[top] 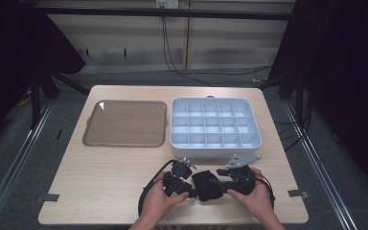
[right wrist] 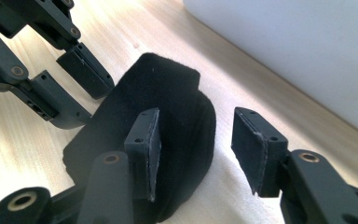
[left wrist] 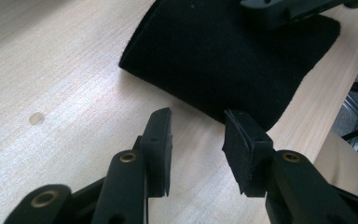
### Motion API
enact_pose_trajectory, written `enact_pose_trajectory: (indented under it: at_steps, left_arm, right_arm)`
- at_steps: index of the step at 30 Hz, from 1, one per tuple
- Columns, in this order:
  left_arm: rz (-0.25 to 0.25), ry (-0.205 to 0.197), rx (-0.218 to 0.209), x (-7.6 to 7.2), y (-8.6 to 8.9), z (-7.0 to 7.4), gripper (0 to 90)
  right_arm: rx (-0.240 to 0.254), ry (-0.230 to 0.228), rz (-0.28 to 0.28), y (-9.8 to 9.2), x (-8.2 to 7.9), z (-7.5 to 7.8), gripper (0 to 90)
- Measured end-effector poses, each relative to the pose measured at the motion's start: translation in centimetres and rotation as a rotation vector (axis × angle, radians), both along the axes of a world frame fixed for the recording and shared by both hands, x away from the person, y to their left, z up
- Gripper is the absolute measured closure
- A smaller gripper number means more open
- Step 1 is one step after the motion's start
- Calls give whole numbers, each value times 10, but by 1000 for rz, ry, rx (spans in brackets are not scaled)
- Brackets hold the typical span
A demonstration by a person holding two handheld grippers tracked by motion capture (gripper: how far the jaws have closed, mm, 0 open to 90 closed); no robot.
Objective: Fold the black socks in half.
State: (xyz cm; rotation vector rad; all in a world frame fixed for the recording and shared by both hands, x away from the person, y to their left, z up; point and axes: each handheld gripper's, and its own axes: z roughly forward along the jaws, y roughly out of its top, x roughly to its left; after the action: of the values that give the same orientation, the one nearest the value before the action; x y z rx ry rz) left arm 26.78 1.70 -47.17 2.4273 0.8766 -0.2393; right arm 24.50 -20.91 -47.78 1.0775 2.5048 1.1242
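On the table's (top: pixel 100 177) near edge, both spread-jawed, empty grippers, left gripper (top: pixel 190 190) and right gripper (top: pixel 222 188), flanking a black cloth (top: pixel 207 186).

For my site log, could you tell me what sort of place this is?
Probably a recording lab: a wooden table bearing a divided bin, black curtains at both sides, floor rails and cables.

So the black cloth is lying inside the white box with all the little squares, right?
No. The black cloth lies on the wooden table, in front of the white divided box, between the two grippers. The high view shows it; the box's compartments look empty.
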Motion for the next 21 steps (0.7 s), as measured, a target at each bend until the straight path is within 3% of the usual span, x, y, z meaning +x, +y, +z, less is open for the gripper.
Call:
enact_pose_trajectory:
  at_steps: [6,10,17,21]
  left_arm:
    - [7,-15,2,0,1,1,617]
    - [8,-26,-3,1,4,2,601]
    - [18,-79,-4,6,15,3,447]
    - [21,-95,-7,8,21,5,401]
  right_arm:
    - [-15,10,-19,-1,2,-6,521]
    - [4,26,-38,-4,3,-11,518]
    - [18,30,-45,-6,4,-14,509]
    - [40,51,-57,-7,4,-16,504]
